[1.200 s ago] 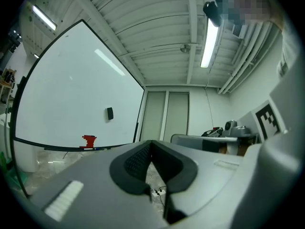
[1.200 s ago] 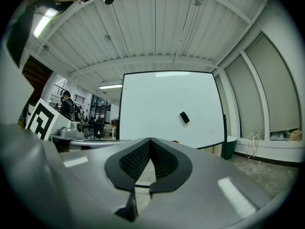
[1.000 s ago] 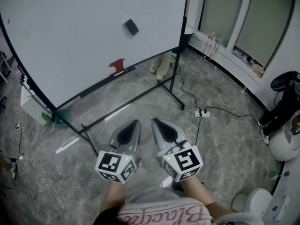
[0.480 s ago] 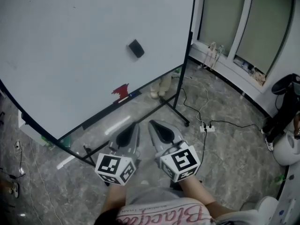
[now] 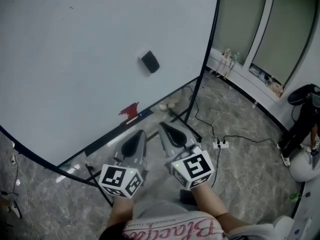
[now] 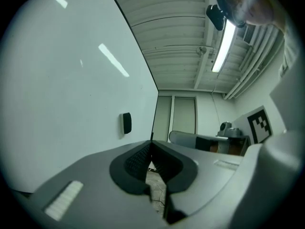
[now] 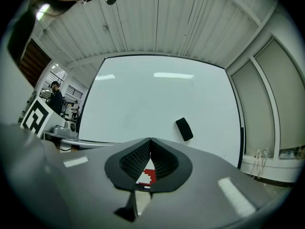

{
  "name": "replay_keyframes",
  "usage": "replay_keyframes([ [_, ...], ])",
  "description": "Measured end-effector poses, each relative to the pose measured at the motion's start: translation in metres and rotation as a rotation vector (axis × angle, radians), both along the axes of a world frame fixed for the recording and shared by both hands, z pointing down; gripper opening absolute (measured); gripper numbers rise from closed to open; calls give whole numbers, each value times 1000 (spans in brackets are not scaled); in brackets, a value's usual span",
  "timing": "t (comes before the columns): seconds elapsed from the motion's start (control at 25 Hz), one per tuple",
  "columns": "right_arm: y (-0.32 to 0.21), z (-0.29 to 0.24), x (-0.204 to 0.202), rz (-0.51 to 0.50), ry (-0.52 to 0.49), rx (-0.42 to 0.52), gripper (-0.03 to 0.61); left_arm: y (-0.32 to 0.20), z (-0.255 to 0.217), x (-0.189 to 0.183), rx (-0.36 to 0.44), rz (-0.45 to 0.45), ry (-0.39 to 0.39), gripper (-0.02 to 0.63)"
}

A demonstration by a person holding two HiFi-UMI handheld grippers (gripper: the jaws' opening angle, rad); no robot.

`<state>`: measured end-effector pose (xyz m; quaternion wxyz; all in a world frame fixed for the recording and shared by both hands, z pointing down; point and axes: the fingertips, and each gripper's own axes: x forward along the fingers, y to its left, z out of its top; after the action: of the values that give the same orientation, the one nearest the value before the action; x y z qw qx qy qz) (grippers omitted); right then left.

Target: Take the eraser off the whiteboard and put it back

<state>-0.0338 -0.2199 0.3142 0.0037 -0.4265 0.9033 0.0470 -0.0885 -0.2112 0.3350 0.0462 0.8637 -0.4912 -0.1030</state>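
A small black eraser (image 5: 150,61) clings to the big whiteboard (image 5: 75,59), right of its middle; it also shows as the eraser (image 7: 184,129) in the right gripper view and the eraser (image 6: 127,123) in the left gripper view. Both grippers are held side by side low in the head view, well short of the board. My left gripper (image 5: 140,132) has its tips together with nothing between them. My right gripper (image 5: 163,126) is likewise shut and holds nothing. The right gripper's tips (image 7: 150,140) point below and left of the eraser.
A red item (image 5: 130,110) sits on the board's bottom tray. The black stand legs (image 5: 187,119) reach across the grey stone floor. A power strip and cables (image 5: 220,144) lie to the right. Windows (image 5: 270,34) and a white appliance (image 5: 307,164) are further right.
The whiteboard and eraser have grown larger and shifted lower right in the head view as both grippers moved toward the board. Both grippers stayed shut.
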Motion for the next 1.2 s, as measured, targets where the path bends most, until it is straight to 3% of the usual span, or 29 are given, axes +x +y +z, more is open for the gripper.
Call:
replay_keyframes([
  [0.12, -29, -3, -2, -5, 17, 6, 13, -22, 5, -4, -14, -11, 3, -2],
  [0.56, -167, -11, -20, -52, 130, 62, 209, -121, -2, -30, -16, -138, 31, -2],
  [0.92, -245, -25, -37, -10, 276, 177, 238, -171, -4, -28, -9, -171, 13, -2],
  [1.2, -260, -29, -46, -25, 289, 195, 239, -184, -2, -26, -14, -157, -5, -2],
])
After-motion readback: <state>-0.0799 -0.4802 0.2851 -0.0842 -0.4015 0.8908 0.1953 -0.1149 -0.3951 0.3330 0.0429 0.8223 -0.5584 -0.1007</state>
